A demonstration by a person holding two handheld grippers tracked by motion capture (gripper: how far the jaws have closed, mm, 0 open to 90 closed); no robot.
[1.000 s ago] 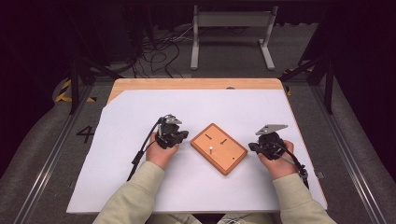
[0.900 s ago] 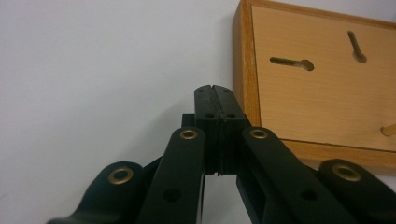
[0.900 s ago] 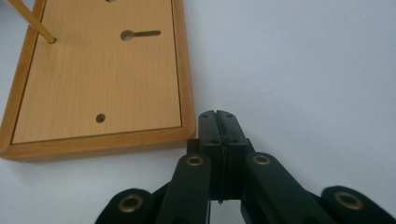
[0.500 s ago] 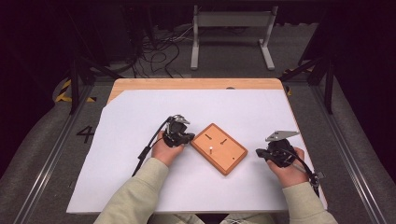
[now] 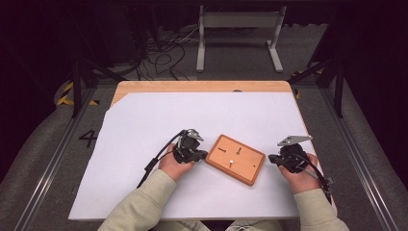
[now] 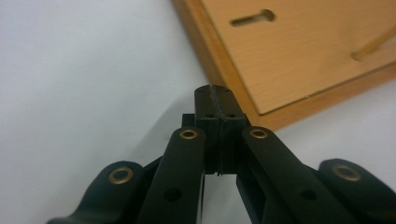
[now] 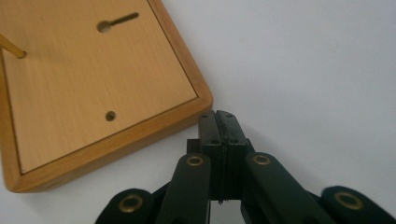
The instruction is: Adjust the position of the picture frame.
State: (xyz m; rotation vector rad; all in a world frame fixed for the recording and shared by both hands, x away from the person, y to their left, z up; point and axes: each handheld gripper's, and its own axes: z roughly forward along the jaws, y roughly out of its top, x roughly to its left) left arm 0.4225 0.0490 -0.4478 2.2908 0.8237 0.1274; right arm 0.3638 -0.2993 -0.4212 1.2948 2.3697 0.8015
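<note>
Wooden board (image 5: pixel 235 159) lies flat on the white sheet (image 5: pixel 144 125) near the bench's front edge, right of centre, between both grippers. Left gripper (image 5: pixel 198 155) at the board's left edge, fingers closed, empty. Right gripper (image 5: pixel 274 158) just off its right corner, fingers closed, empty. A small peg (image 5: pixel 231 162) stands upright in the board.

The left gripper (image 6: pixel 216 93) is seen rising from the bottom of the frame, its two black jaws pressed together with nothing between them. A wooden board (image 6: pixel 299 51) is shown in the upper right, its near edge just beyond the jaw tips. A keyhole-shaped slot (image 6: pixel 253 17) is cut near the top, and a thin groove (image 6: pixel 373 44) is seen at the right edge. White paper (image 6: pixel 84 79) covers the rest.
</note>
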